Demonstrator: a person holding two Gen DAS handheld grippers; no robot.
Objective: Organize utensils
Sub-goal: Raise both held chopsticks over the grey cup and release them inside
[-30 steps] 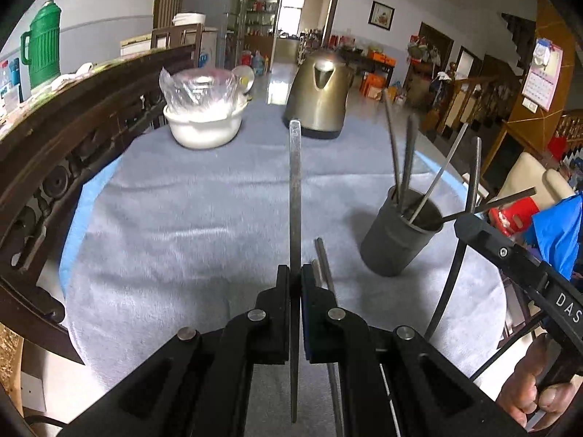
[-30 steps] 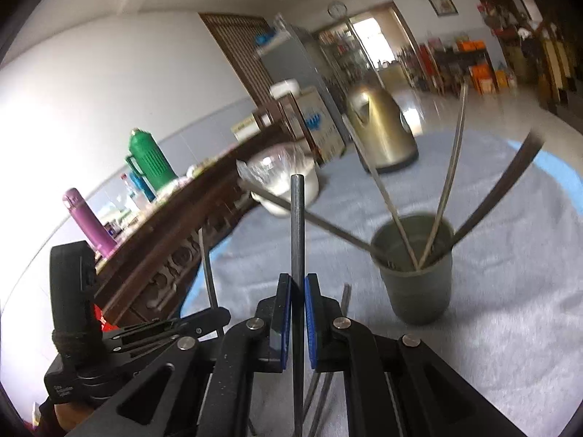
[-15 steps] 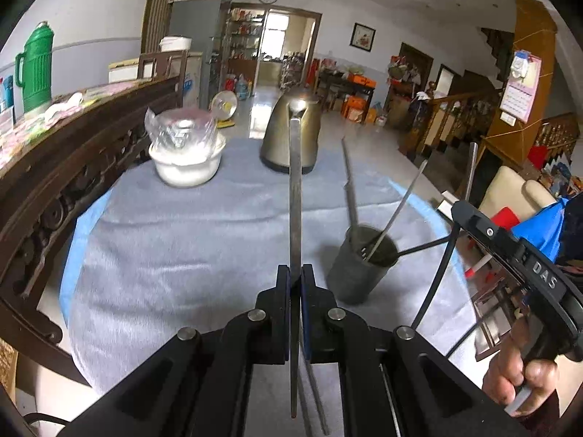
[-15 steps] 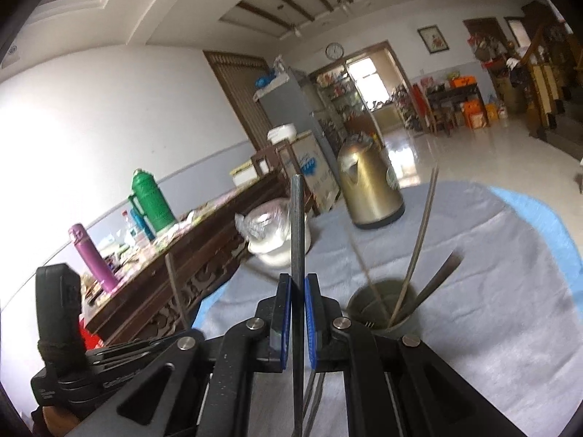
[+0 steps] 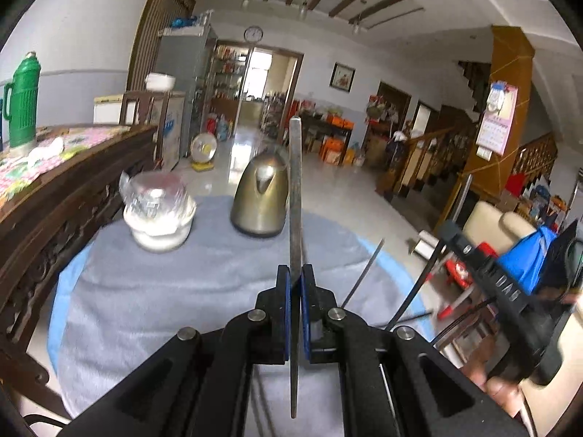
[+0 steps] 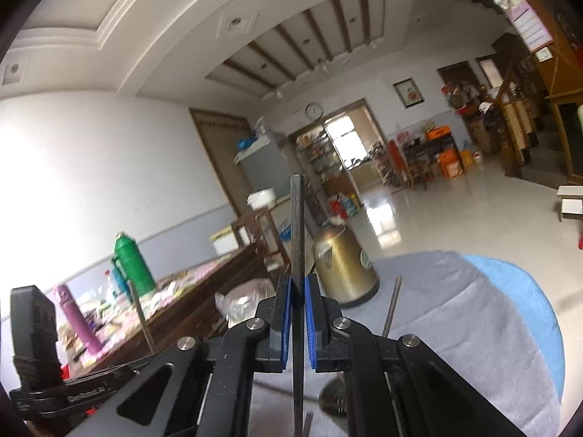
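My left gripper (image 5: 295, 276) is shut on a flat silver utensil handle (image 5: 295, 182) that points upward, high above the grey tablecloth (image 5: 175, 291). My right gripper (image 6: 298, 287) is shut on a dark chopstick-like utensil (image 6: 297, 225), also upright. The right gripper shows at the right of the left wrist view (image 5: 499, 291) with its dark utensil (image 5: 415, 295). The dark utensil cup is mostly hidden; part of its rim (image 6: 333, 397) and one stick (image 6: 391, 309) show behind my right gripper.
A brass kettle (image 5: 260, 200) and a plastic-covered white bowl (image 5: 158, 218) stand at the table's far side. A carved wooden sideboard (image 5: 54, 211) with a green thermos (image 5: 22, 102) runs along the left. Chairs and clutter lie beyond the right edge.
Both grippers have risen and tilted up, each still holding its utensil. The cup has dropped out of the left view and almost out of the right view.
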